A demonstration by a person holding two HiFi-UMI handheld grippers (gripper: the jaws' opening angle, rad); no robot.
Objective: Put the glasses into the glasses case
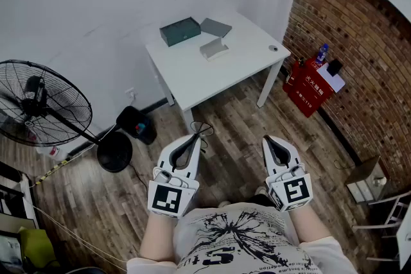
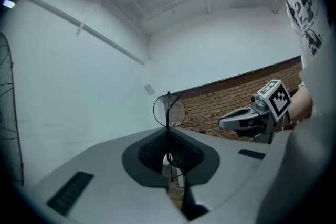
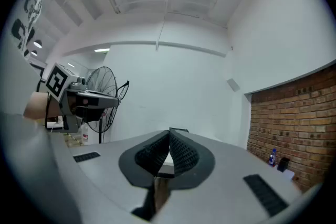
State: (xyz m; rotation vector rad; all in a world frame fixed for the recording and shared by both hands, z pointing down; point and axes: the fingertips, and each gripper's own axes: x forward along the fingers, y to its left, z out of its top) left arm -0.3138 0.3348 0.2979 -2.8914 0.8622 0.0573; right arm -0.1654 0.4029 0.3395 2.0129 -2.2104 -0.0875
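Wire-rimmed glasses (image 2: 169,111) sit pinched in my left hand-held gripper (image 2: 169,140). Its jaws are closed on the thin frame, and one round lens stands upright just past the fingertips. From the head view the glasses (image 1: 202,130) stick out beyond the tip of that left hand-held gripper (image 1: 194,139), above the wooden floor (image 1: 231,131) and short of the white surface (image 1: 192,77).

My right hand-held gripper (image 3: 169,136) has its jaws pressed together with nothing between them. In the head view it (image 1: 272,144) hangs level with the left one and well apart from it, and just as far from the surface.

Far ahead of both hand-held grippers, three things lie near the back of the surface: a dark green box (image 1: 180,31), a flat grey piece (image 1: 216,27) just beside it, and a pale grey piece (image 1: 214,48) nearer to me. I cannot tell which of them is the glasses case.
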